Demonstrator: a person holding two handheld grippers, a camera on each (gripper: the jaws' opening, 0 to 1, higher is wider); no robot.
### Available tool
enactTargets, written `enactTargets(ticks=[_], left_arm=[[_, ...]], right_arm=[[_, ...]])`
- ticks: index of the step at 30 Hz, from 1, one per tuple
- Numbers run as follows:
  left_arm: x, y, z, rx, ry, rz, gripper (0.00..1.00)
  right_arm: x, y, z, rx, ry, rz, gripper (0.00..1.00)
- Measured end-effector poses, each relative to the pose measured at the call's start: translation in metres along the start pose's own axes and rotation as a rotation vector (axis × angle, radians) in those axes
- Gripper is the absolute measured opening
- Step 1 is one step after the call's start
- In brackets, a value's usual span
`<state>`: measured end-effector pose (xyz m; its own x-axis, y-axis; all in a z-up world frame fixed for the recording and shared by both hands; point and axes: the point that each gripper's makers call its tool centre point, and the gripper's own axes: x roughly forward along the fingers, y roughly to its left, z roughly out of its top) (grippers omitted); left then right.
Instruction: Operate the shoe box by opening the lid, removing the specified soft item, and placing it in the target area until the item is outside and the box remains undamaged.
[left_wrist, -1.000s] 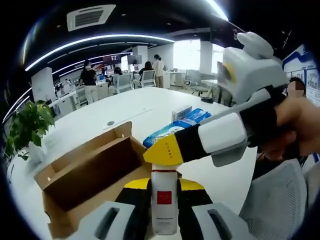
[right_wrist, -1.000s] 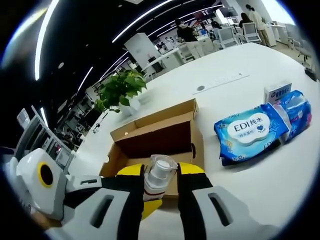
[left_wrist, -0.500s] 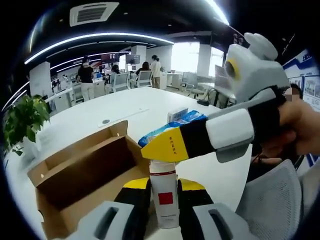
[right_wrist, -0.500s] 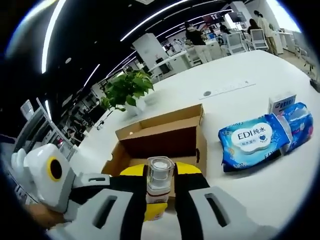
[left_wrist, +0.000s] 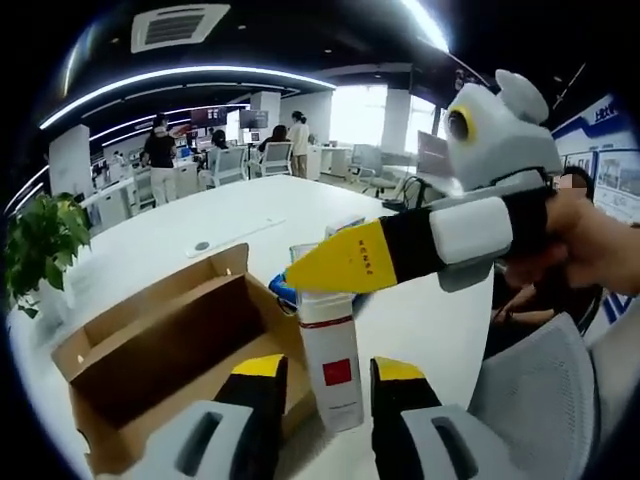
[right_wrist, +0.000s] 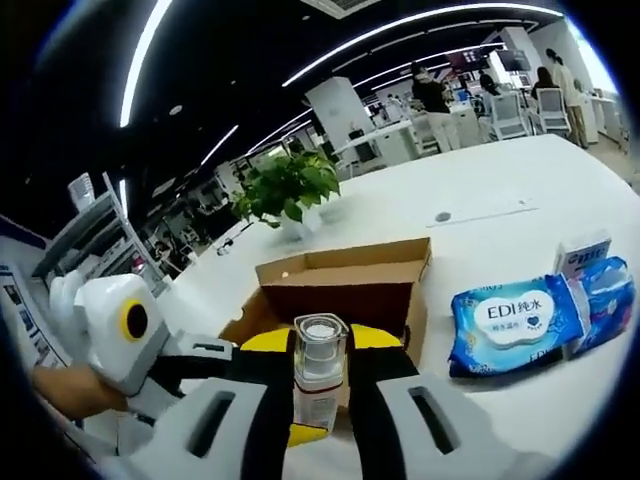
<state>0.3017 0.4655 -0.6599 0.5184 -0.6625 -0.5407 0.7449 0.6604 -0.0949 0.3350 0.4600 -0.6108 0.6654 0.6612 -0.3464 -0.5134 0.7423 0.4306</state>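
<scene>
A white spray bottle (left_wrist: 331, 377) with a red label and a clear cap stands upright beside the open cardboard shoe box (left_wrist: 150, 350). My left gripper (left_wrist: 330, 368) is open, its yellow tips on either side of the bottle's lower body and apart from it. My right gripper (right_wrist: 322, 345) is shut on the bottle's (right_wrist: 318, 352) clear cap. In the left gripper view it reaches in from the right, with its yellow finger (left_wrist: 345, 265) against the cap. The box (right_wrist: 340, 290) lies behind the bottle, flaps up, and its inside is dark.
On the white table (right_wrist: 480, 225), a blue wet-wipes pack (right_wrist: 515, 320), a second blue pack (right_wrist: 605, 300) and a small white box (right_wrist: 580, 255) lie right of the shoe box. A potted plant (right_wrist: 285, 190) stands behind it. A grey chair (left_wrist: 540, 400) is at the table's near edge.
My left gripper's jaws have parted and let go of the bottle's body. My right gripper stays shut on the cap. Both views have shifted slightly.
</scene>
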Motion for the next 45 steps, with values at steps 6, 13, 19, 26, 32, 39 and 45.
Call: enactTargets(ticks=[6, 13, 19, 26, 32, 39, 45], left_arm=[[-0.01, 0.0, 0.0, -0.005, -0.007, -0.046, 0.43], [-0.031, 0.003, 0.005, -0.016, -0.025, -0.116, 0.56], [-0.056, 0.021, 0.01, -0.037, -0.055, -0.13, 0.66], [-0.082, 0.051, 0.008, -0.049, -0.076, -0.099, 0.72], [-0.098, 0.076, 0.004, -0.062, -0.087, -0.048, 0.75], [-0.113, 0.098, -0.009, -0.045, -0.059, 0.019, 0.79], [-0.124, 0.108, -0.02, -0.067, -0.055, 0.046, 0.87]], right_arm=[[-0.003, 0.006, 0.007, -0.068, -0.017, 0.062, 0.16], [-0.009, 0.011, 0.021, -0.142, -0.034, 0.145, 0.17], [-0.015, 0.013, 0.039, -0.231, -0.049, 0.24, 0.17], [-0.021, 0.004, 0.052, -0.31, -0.041, 0.314, 0.17], [-0.027, -0.004, 0.066, -0.37, -0.044, 0.368, 0.17], [-0.03, -0.016, 0.082, -0.427, -0.051, 0.411, 0.17], [-0.027, -0.032, 0.093, -0.475, -0.049, 0.432, 0.17]])
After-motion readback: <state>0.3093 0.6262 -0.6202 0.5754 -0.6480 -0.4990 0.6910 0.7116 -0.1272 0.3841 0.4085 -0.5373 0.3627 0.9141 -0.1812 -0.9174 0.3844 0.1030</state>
